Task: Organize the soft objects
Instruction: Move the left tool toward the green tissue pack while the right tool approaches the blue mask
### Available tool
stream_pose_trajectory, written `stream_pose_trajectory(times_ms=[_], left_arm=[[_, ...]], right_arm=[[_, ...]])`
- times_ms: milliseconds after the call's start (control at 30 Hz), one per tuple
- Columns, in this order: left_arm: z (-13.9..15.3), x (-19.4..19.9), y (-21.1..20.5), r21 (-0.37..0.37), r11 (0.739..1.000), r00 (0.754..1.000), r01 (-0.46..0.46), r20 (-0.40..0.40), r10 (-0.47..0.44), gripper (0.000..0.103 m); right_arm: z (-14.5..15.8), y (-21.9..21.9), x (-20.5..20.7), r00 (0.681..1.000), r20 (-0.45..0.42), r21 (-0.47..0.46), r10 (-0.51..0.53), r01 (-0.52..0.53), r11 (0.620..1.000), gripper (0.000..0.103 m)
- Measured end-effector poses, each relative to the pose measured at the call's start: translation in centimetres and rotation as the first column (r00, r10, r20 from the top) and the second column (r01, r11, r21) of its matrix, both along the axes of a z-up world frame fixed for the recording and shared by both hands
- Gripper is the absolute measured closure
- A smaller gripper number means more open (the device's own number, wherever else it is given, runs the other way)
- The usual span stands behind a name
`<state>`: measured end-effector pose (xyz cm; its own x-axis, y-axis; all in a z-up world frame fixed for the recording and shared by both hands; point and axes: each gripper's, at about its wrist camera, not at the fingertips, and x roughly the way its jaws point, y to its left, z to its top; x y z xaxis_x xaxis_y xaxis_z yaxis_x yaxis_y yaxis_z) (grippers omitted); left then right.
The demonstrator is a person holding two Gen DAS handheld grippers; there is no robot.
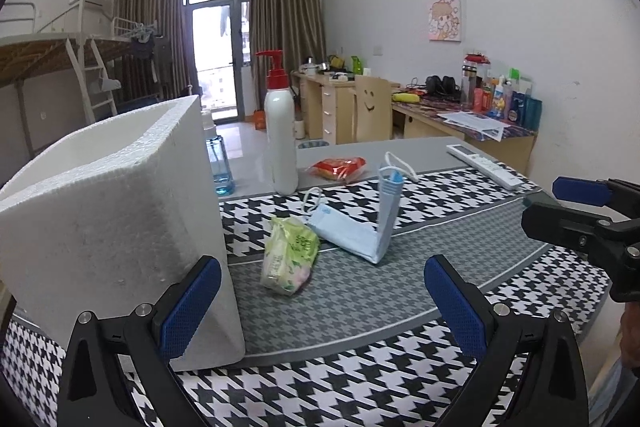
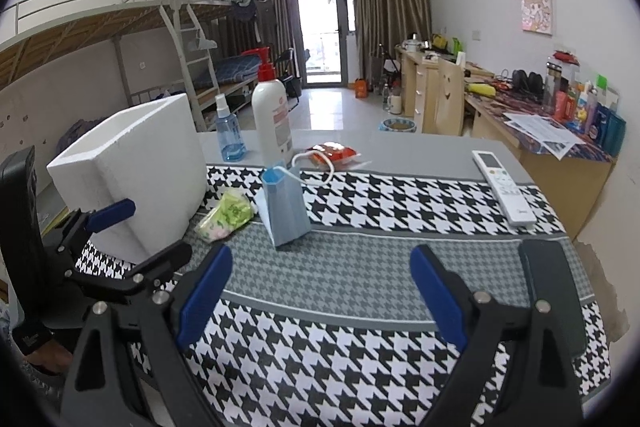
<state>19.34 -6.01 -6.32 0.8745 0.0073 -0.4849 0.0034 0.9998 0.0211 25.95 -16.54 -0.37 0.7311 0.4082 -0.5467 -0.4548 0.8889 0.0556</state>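
Note:
A green tissue pack (image 1: 290, 255) lies on the houndstooth cloth just right of a white foam box (image 1: 112, 219). A folded blue face mask (image 1: 360, 227) stands behind it, and a red snack packet (image 1: 339, 167) lies further back. My left gripper (image 1: 322, 303) is open and empty, its left finger beside the box corner. My right gripper (image 2: 320, 291) is open and empty over the cloth, in front of the mask (image 2: 285, 207), the tissue pack (image 2: 226, 213) and the box (image 2: 132, 167). The right gripper also shows at the right edge of the left wrist view (image 1: 580, 211).
A white pump bottle (image 1: 281, 143) and a blue spray bottle (image 2: 229, 135) stand behind the box. A white remote (image 2: 503, 187) lies at the table's right, and a dark phone (image 2: 554, 291) beside my right finger. Desks and a bunk bed stand beyond.

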Motion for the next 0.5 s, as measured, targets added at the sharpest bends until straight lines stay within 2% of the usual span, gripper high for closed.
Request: stream_pose_trajectory(times_ms=[300, 500], left_arm=[[-0.1, 1.2, 1.7, 0.007, 0.998, 0.998, -0.063, -0.017, 0.063, 0.001], [-0.2, 2.1, 0.9, 0.015, 0.999, 0.998, -0.048, -0.045, 0.049, 0.001]], right_arm=[[-0.4, 0.7, 1.6, 1.0, -0.02, 0.002, 0.023, -0.023, 1.0, 0.01], [-0.8, 1.2, 2.7, 0.998, -0.049, -0.004, 0.036, -0.037, 0.999, 0.01]])
